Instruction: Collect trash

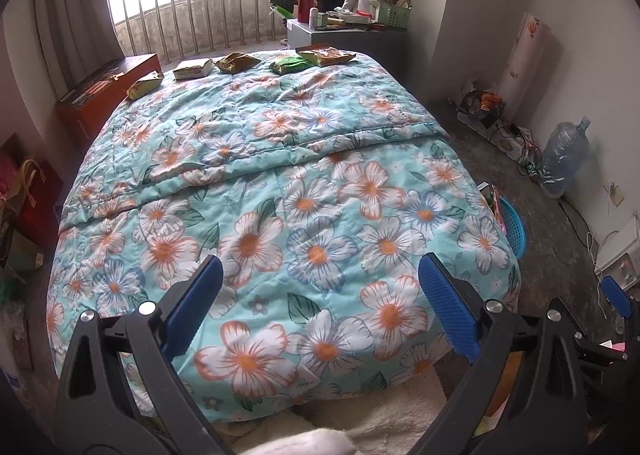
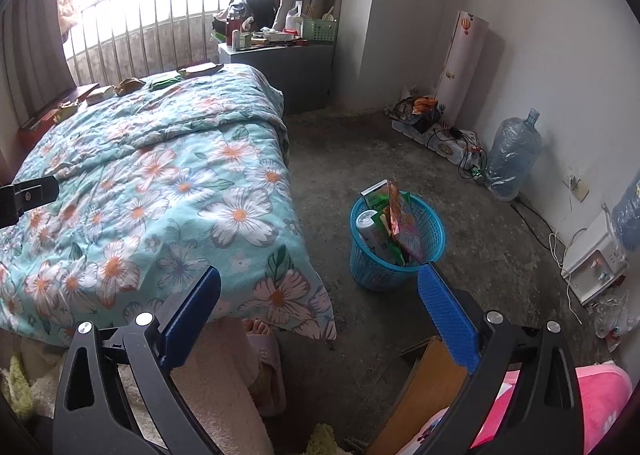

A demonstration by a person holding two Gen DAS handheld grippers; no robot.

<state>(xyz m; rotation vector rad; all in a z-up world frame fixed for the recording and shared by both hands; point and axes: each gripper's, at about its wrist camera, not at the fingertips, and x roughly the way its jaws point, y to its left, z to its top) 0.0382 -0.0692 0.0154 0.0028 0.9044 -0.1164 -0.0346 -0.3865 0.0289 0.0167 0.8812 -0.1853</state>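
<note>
Several snack wrappers lie in a row at the far end of the bed: a gold one, a pale one, a brown one, a green one and an orange one. They also show in the right wrist view. A blue mesh basket on the floor holds wrappers, a carton and a can. My left gripper is open and empty over the near end of the bed. My right gripper is open and empty, near the basket.
The bed has a floral quilt. A red-brown box lies at its far left. A cluttered grey nightstand, water jugs, cables and a power strip line the wall. A slippered foot stands below.
</note>
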